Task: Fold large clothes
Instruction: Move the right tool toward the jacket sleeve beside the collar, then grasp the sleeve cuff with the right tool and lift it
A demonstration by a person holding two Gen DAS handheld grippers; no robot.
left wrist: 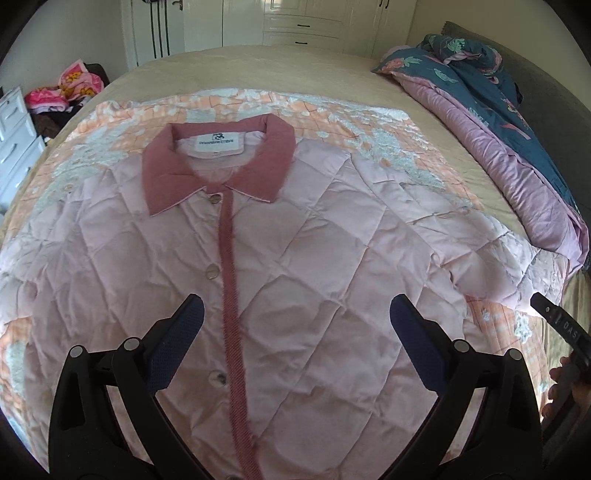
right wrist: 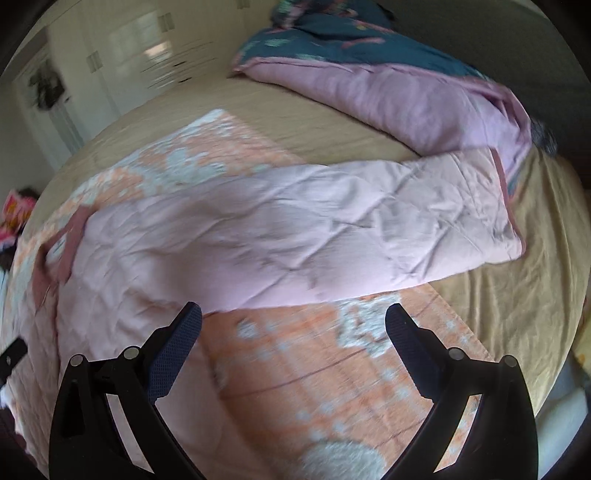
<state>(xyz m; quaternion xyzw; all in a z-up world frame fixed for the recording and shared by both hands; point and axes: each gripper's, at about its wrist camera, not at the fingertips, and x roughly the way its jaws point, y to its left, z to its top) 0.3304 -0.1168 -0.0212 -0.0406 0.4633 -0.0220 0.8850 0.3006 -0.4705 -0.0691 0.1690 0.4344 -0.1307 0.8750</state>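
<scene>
- Pink quilted jacket (left wrist: 295, 258) lies flat and face up on an orange-and-white patterned blanket (left wrist: 332, 118), which is spread over a tan bed (left wrist: 240, 62).
- Its darker rose collar (left wrist: 218, 166) sits at the end of the jacket farthest from the left gripper, with a white label (left wrist: 217, 144) inside the neck.
- A rose placket (left wrist: 232, 295) runs down the jacket's middle, with round buttons (left wrist: 211, 274) just beside it.
- One sleeve (right wrist: 424, 218) stretches out sideways from the jacket body, past the blanket's edge and onto the bare bed; its cuff end lies near a rumpled pink-and-teal duvet (right wrist: 406, 92).
- The left gripper (left wrist: 295, 314) hovers over the jacket's lower front, jaws spread wide, holding nothing.
- The right gripper (right wrist: 293, 317) hangs over the blanket just beside the sleeve, jaws likewise spread wide and empty; this view is blurred.
- At the jacket's sleeve side, the left view catches part of a hand (left wrist: 565, 384) on a black handle (left wrist: 557, 321).
- Beyond the jacket's collar end stand white cabinets (left wrist: 303, 26).
</scene>
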